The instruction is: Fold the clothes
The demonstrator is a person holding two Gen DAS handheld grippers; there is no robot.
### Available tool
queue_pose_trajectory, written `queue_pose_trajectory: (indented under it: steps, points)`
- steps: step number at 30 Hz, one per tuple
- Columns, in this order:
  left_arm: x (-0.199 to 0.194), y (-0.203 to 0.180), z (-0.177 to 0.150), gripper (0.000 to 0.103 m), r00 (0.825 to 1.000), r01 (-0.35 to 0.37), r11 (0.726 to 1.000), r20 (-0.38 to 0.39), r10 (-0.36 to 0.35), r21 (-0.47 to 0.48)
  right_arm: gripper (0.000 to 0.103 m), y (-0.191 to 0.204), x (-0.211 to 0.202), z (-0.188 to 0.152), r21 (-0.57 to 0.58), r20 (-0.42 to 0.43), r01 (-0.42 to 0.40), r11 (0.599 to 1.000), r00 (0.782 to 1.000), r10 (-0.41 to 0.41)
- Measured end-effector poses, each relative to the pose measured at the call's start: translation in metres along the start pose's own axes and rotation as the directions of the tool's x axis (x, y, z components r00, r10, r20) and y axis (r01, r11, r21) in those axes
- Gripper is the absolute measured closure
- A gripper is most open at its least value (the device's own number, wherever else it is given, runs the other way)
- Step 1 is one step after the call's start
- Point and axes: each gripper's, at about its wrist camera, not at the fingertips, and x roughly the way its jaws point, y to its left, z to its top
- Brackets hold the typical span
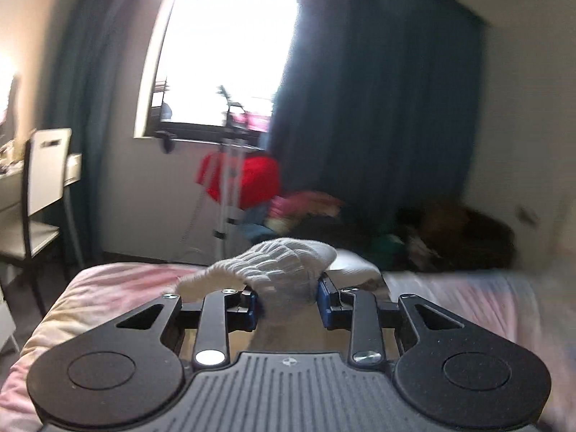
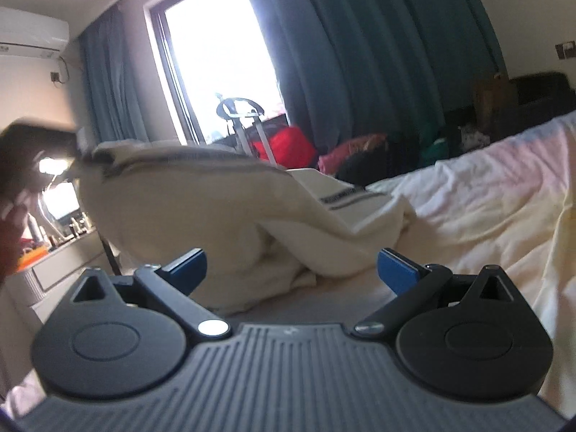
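A cream knit garment with dark stripes [image 2: 187,208] lies partly on the bed [image 2: 468,194], one end lifted to the left. My left gripper [image 1: 288,306] is shut on a bunched ribbed part of this garment [image 1: 280,262] and holds it above the bed [image 1: 118,288]. In the right wrist view the left gripper shows as a dark blur [image 2: 32,158] at the garment's raised end. My right gripper [image 2: 291,270] is open and empty, just in front of the garment's lower folds.
A window [image 1: 223,46] with dark teal curtains [image 1: 378,90] is ahead. A red bag and a metal stand [image 1: 241,180] stand below it. A pile of colourful clothes [image 1: 360,223] lies past the bed. A chair and desk [image 1: 43,187] stand at the left.
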Motion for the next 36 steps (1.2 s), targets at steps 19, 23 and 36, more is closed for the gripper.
queue_pose_trajectory:
  steps: [19,23,36]
  points:
    - [-0.075,0.030,-0.107,0.049,0.920,0.019,0.948,-0.365,-0.141,-0.319,0.002,0.014,-0.013,-0.027,0.341,-0.266,-0.143,0.929,0.933,0.241]
    - [-0.095,0.038,-0.103,0.039,0.942,-0.080,0.943,-0.333,-0.034,-0.324,0.001,0.020,0.000,-0.040,0.482,-0.289,-0.225,0.847,0.872,0.396]
    - [-0.064,0.077,-0.106,0.025,0.958,-0.196,0.857,-0.280,0.064,-0.476,0.069,0.052,0.057,-0.084,0.527,-0.473,-0.076,0.846,0.802,0.366]
